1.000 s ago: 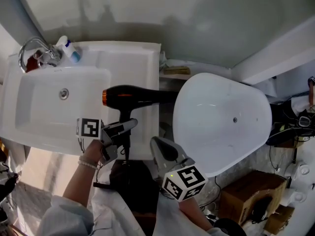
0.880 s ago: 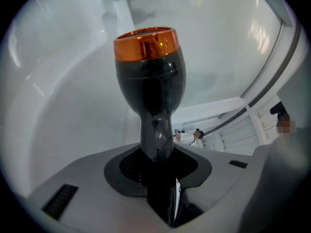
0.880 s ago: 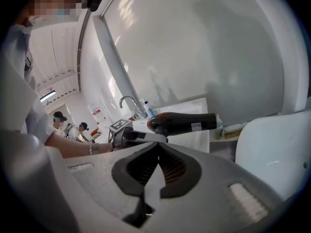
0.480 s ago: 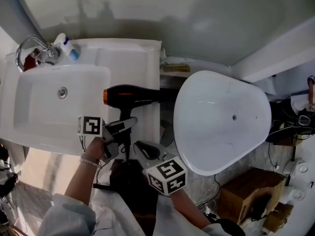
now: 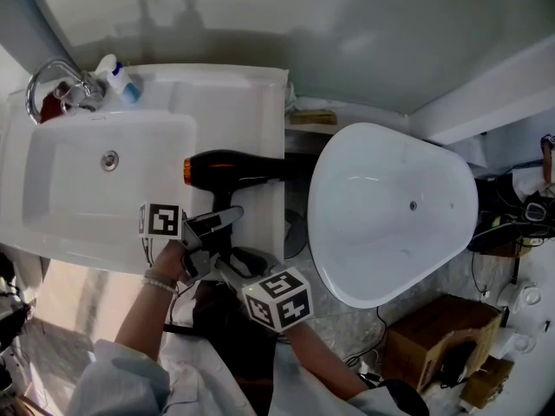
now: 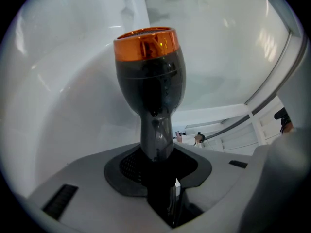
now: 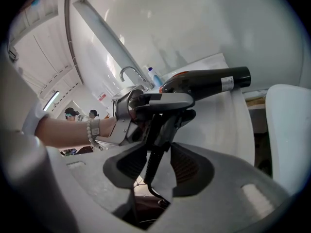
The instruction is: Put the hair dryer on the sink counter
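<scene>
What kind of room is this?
Most likely a bathroom. There is a white sink with a curved metal tap, a big white tub next to it, and a black hair dryer over the sink's counter.

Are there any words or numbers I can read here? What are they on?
None can be read.
Silver band on the black hair dryer with orange end: too blurred.
White bottle with blue label: too small.
White cubes: black square patterns only, no letters.
</scene>
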### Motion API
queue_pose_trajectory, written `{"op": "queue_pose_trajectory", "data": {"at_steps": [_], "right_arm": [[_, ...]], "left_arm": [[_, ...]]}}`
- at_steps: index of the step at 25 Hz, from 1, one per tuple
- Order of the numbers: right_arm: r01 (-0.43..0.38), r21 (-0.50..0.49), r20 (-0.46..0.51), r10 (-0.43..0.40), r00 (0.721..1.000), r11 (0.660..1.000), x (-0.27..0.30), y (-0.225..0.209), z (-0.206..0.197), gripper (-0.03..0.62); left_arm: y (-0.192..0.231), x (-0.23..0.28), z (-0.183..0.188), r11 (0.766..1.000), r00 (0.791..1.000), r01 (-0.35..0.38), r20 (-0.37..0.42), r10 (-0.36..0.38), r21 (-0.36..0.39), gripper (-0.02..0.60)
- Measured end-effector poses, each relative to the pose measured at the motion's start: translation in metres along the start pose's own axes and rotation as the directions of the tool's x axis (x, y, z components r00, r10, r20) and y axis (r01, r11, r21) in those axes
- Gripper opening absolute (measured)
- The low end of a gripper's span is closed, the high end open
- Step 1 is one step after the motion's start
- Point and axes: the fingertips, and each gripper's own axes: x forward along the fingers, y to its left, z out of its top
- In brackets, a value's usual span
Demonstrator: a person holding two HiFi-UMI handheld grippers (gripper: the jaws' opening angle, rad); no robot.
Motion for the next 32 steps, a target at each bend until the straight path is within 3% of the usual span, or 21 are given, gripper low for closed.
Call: {"op": "queue_pose_trajectory", "data": {"at_steps": [5,9,16,21,32], "right_arm": [[-0.021,0.063,0.026,0.019,0.999,0.998,0.003,-0.003,-0.001,0.122],[-0.013,0.086,0.04,0.009,0.999,0.996,0.005,-0.003,-0.001,0.117],[-0.012,0.123,0.045,0.006,0.999,0.992,0.004,-0.002,0.001,0.112],[-0.022,0.149,0.059,0.014,0.998,0.989,0.001,-0.002,0.004,0.112],[-0.021,0.169,0.043,0.014,0.999,0.985,0.005,-0.004,0.007,0.112]], "left_arm": [[0.007,-0.002,0.004,0.999,1.0,-0.006,-0.008,0.006,0.05,0.133],[0.009,-0.002,0.003,1.0,1.0,-0.008,0.007,0.008,-0.004,0.133],[0.008,0.001,0.004,0.994,0.999,-0.025,-0.03,0.028,0.105,0.141],[0.008,0.003,-0.002,0.978,0.995,-0.055,-0.075,0.071,0.203,0.216],[0.01,-0.049,-0.007,0.964,0.992,-0.111,-0.031,0.122,0.241,0.216]]}}
